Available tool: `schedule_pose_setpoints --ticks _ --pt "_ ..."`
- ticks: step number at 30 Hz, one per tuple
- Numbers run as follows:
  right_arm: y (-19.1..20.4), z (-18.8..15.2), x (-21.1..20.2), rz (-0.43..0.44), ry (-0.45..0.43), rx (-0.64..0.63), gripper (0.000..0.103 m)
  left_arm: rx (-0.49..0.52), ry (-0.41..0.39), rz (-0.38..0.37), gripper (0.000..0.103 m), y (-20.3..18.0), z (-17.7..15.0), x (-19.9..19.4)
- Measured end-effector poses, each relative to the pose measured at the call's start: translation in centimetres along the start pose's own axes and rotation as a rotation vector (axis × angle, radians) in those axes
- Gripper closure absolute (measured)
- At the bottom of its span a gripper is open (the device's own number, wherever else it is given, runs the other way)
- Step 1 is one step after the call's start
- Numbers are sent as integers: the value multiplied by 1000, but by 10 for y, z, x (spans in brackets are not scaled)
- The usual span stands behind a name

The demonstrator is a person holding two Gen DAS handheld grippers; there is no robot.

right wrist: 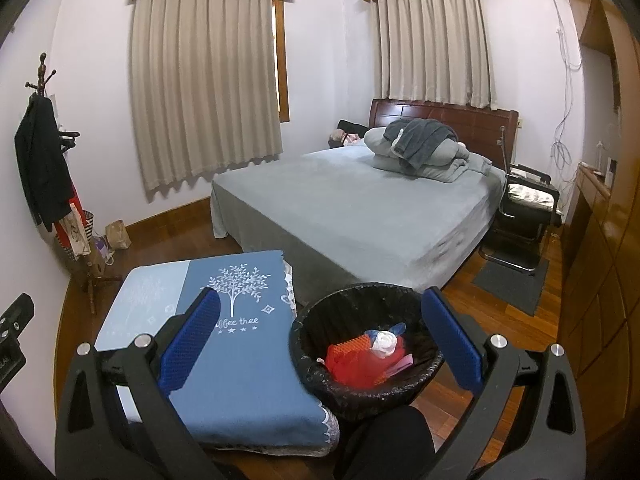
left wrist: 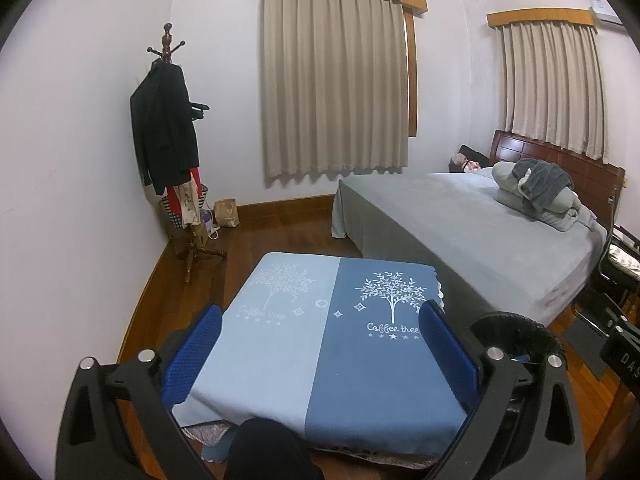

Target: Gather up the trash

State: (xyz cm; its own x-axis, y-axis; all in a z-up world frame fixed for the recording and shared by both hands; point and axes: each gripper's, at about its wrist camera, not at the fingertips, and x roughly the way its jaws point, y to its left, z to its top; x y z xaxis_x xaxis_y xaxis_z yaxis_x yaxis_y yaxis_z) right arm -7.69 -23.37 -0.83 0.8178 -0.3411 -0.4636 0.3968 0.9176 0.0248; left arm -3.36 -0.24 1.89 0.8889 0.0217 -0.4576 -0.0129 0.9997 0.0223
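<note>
The right gripper hangs with its blue ribbed pads spread wide and empty above the round black bag-lined waste bin, which stands on the wooden floor touching the two-tone blue cloth-covered low table. Inside lies red crumpled wrapping topped by a white wad (a pink scrap beside it). The left gripper, equally agape, hovers over that table.
</note>
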Motion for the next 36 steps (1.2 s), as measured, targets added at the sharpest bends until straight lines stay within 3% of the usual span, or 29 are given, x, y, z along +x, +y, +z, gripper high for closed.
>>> schedule_pose_setpoints --ticks 36 --pt "0 4 0 0 2 0 5 1 0 -2 6 0 -1 -2"
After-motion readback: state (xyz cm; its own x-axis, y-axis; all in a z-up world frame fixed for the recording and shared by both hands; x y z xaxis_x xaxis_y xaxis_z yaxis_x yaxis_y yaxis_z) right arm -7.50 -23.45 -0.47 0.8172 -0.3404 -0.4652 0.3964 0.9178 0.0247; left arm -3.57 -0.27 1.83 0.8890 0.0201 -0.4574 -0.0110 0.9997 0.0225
